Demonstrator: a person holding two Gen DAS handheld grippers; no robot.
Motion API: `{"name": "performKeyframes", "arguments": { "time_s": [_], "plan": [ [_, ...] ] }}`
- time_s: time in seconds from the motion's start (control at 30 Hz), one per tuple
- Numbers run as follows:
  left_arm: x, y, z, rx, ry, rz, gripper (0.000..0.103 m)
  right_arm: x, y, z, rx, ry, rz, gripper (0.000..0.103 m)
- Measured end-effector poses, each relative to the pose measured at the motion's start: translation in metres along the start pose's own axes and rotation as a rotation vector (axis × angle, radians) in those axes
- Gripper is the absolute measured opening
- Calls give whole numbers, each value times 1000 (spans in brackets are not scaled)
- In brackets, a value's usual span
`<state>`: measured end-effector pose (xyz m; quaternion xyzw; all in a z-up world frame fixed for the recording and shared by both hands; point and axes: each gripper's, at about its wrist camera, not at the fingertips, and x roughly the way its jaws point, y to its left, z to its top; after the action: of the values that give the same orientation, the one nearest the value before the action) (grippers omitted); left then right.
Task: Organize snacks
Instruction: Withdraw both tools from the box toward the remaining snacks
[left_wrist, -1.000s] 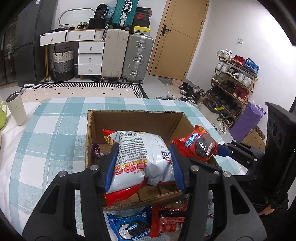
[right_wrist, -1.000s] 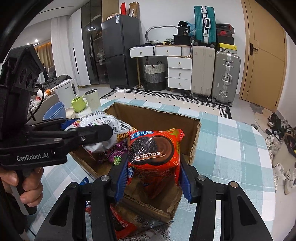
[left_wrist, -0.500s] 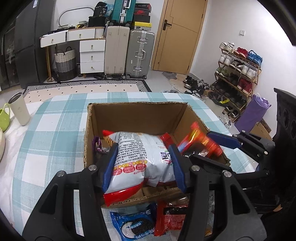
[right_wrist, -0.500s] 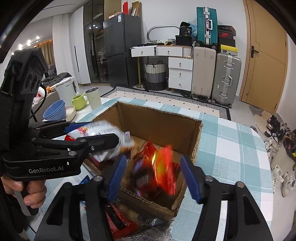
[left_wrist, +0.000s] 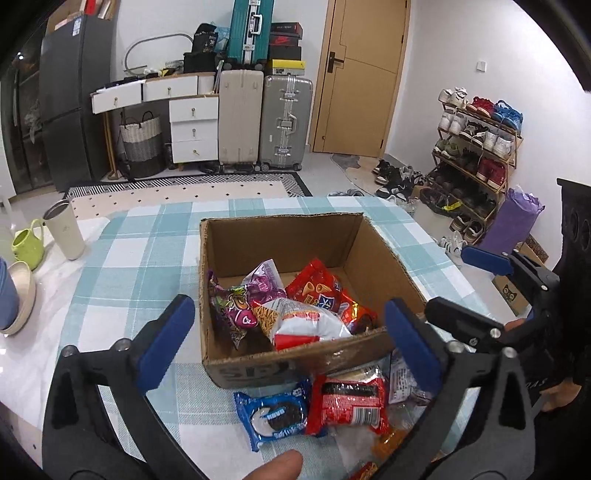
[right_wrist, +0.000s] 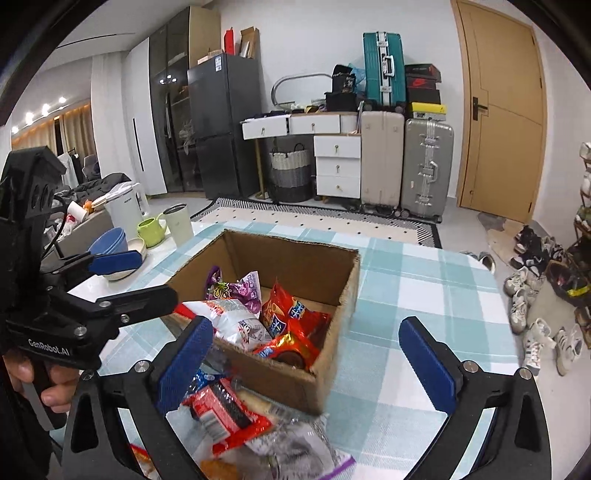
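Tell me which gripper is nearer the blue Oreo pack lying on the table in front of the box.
Left. The left gripper hangs open just above the blue Oreo pack, which lies between its fingers; the right gripper, also open, sits further right, over the box's near right corner.

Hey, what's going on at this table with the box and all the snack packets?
A person is sorting snacks into a cardboard box with a handheld gripper in each hand. The jaws of both the left gripper and the right gripper have just opened wide, and neither holds anything. A white chip bag and a red cookie pack lie in the box among other packets. A blue cookie pack and a red packet wait on the checked tablecloth in front of the box.
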<state>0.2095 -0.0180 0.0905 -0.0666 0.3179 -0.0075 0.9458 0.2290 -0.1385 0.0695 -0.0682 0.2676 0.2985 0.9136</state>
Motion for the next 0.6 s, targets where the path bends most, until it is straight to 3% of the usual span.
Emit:
{"name": "performKeyframes", "arguments": {
  "time_s": [0.6],
  "plan": [
    [-76, -7, -47, -20, -11, -18, 102, -61, 10, -42, 0, -2, -34, 102]
  ]
}}
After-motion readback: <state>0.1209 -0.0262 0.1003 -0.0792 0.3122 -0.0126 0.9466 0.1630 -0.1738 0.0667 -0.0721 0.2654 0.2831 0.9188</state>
